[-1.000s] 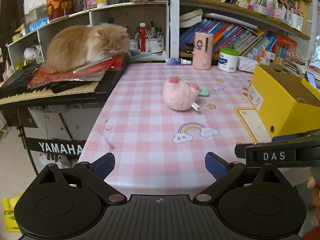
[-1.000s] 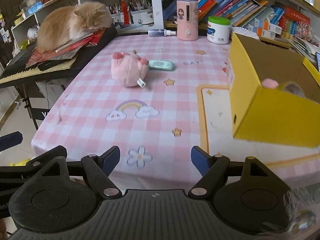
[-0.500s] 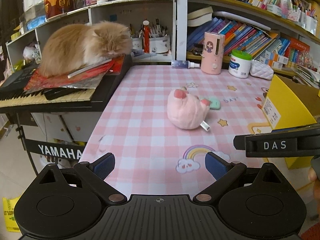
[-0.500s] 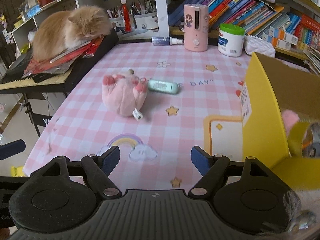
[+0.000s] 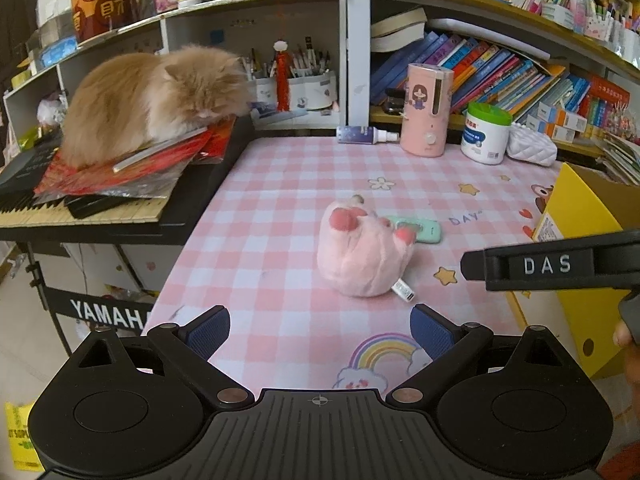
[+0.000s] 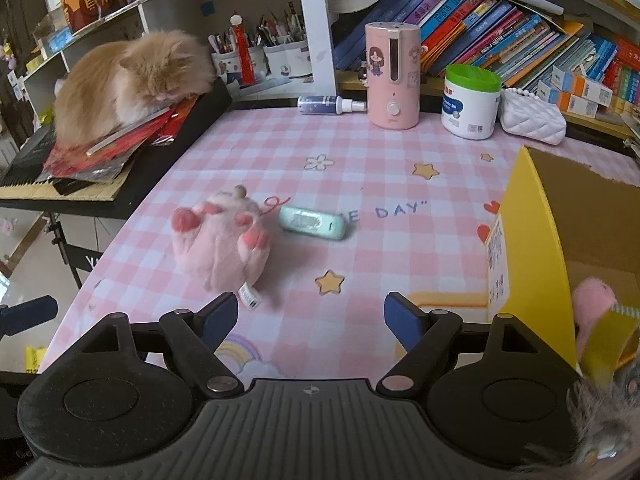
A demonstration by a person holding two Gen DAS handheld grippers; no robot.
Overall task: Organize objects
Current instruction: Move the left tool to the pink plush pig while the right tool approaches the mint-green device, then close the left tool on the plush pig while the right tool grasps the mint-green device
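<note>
One fluffy rounded pink plush toy (image 5: 362,256)

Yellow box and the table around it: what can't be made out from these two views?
- Yellow box: its contents. In the right wrist view, its own wall and the frame edge hide all but something pink.
- Same box in the left wrist view: the right gripper's black arm crosses it.
- Mint-green case: the pink plush toy covers one end; its label is blurred.
- White tag on the toy: print too small.
</note>
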